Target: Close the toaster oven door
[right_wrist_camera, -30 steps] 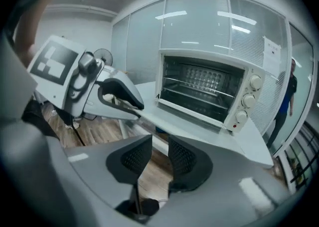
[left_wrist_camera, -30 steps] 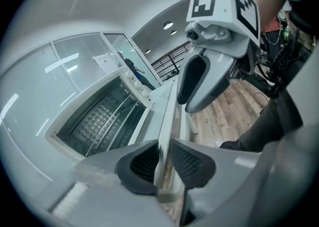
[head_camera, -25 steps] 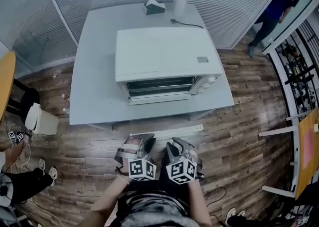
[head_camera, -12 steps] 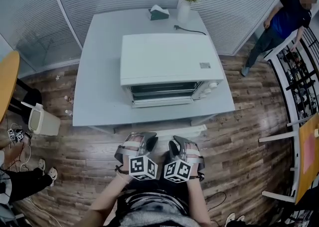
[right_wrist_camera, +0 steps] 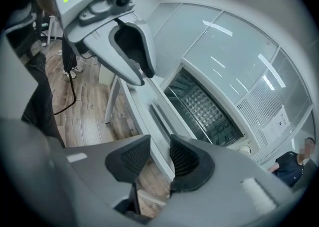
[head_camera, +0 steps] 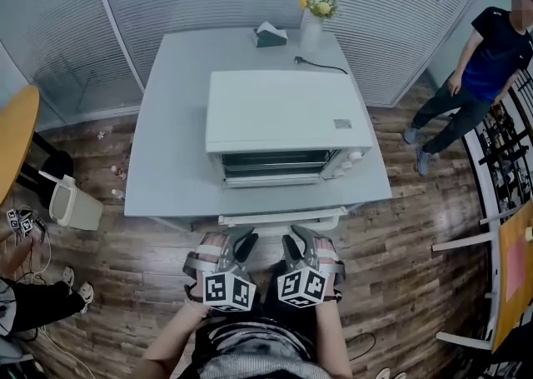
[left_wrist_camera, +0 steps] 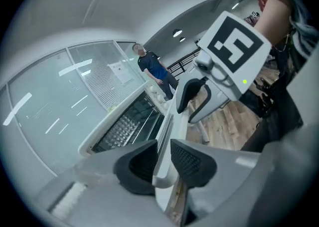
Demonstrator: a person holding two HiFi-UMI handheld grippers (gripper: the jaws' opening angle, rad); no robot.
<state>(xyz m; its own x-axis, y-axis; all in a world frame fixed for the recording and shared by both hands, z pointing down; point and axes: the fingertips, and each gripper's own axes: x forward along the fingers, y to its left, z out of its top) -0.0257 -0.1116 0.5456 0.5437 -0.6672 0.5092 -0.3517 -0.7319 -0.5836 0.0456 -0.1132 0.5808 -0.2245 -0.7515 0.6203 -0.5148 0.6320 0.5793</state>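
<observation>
A white toaster oven (head_camera: 287,119) stands on the grey table (head_camera: 171,161). Its door (head_camera: 279,220) is folded down flat and reaches out past the table's front edge. Both grippers are held side by side just in front of that door edge. In the left gripper view the door's white edge (left_wrist_camera: 167,133) shows in the gap of my left gripper (left_wrist_camera: 164,158), whose jaws are opening. My right gripper (right_wrist_camera: 160,158) stands wide, the door's rim (right_wrist_camera: 144,106) running into its gap with floor visible beside it. The oven's rack (right_wrist_camera: 202,106) is bare.
A vase of yellow flowers (head_camera: 315,15), a tissue box (head_camera: 271,34) and the oven's cord (head_camera: 321,65) lie at the table's back. A person (head_camera: 479,77) stands at the right. A white bin (head_camera: 73,202) and a round wooden table (head_camera: 12,144) are at the left.
The table and oven have slid slightly down and right in the head view. Both grippers stayed low in front of the door. The person at the right has walked nearer.
</observation>
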